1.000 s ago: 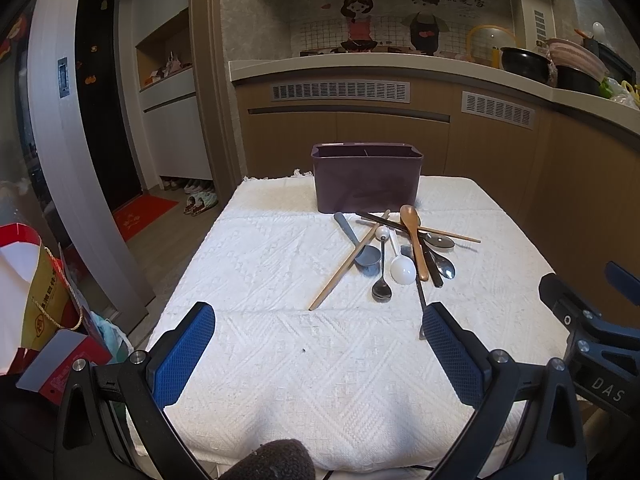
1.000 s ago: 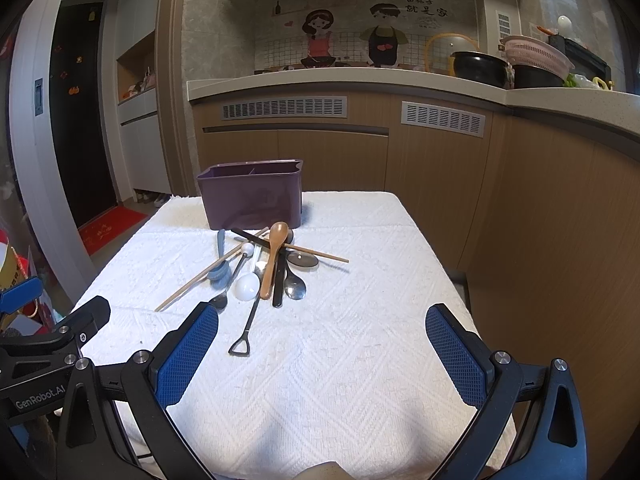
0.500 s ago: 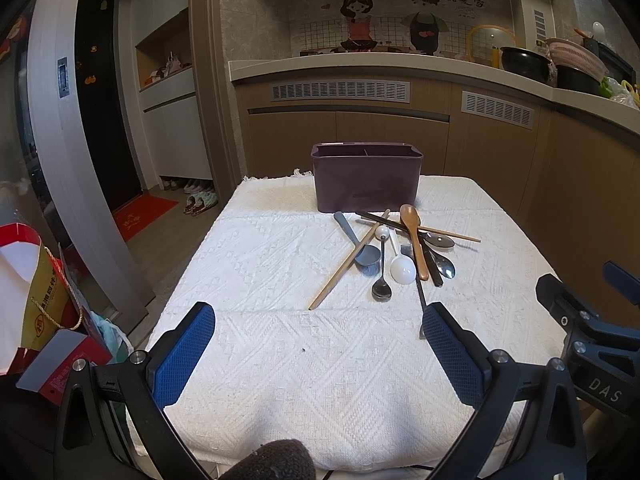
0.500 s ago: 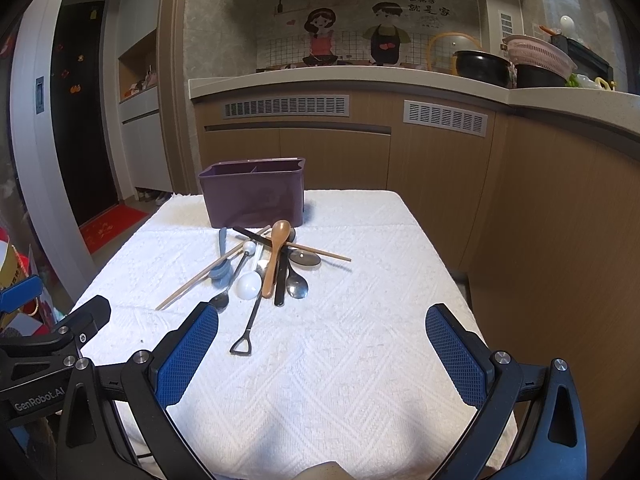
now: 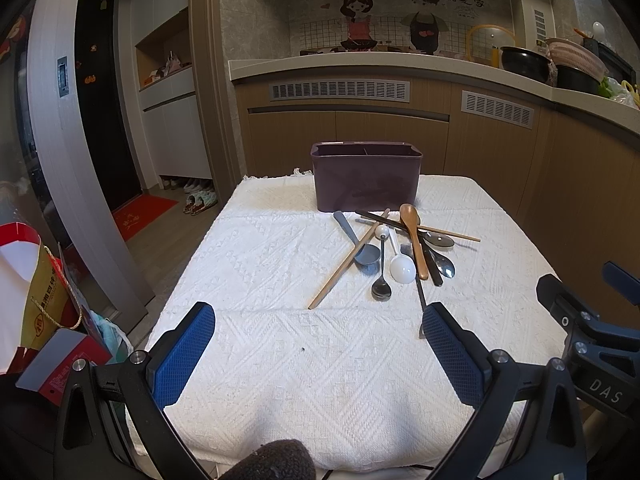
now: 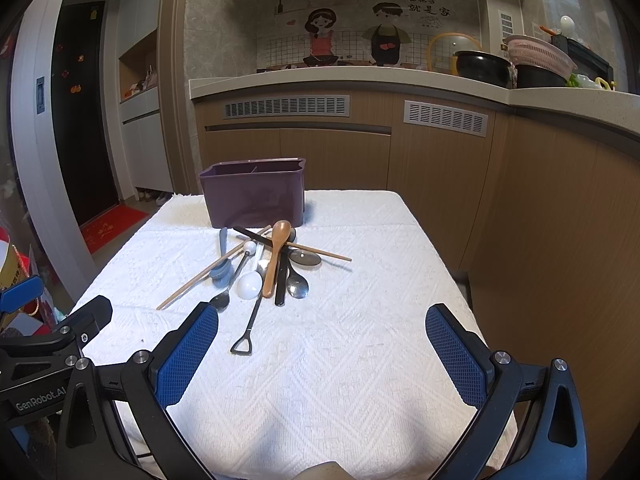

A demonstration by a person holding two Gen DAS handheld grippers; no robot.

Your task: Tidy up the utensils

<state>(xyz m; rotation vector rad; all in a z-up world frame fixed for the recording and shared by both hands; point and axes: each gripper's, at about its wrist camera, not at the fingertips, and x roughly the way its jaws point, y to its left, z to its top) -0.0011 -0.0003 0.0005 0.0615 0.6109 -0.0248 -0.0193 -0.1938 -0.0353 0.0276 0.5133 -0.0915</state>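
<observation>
Only the right view shows the black utensil's (image 6: 248, 322) loop handle unobstructed

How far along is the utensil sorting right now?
Nothing looks done yet. The purple caddy shows no handles above its rim, though its inside is hidden. Nothing is in hand: the left gripper and right gripper are both open and empty. Everything is left: the wooden spoon, white spoon, chopsticks and metal spoons lie piled on the white cloth.
</observation>
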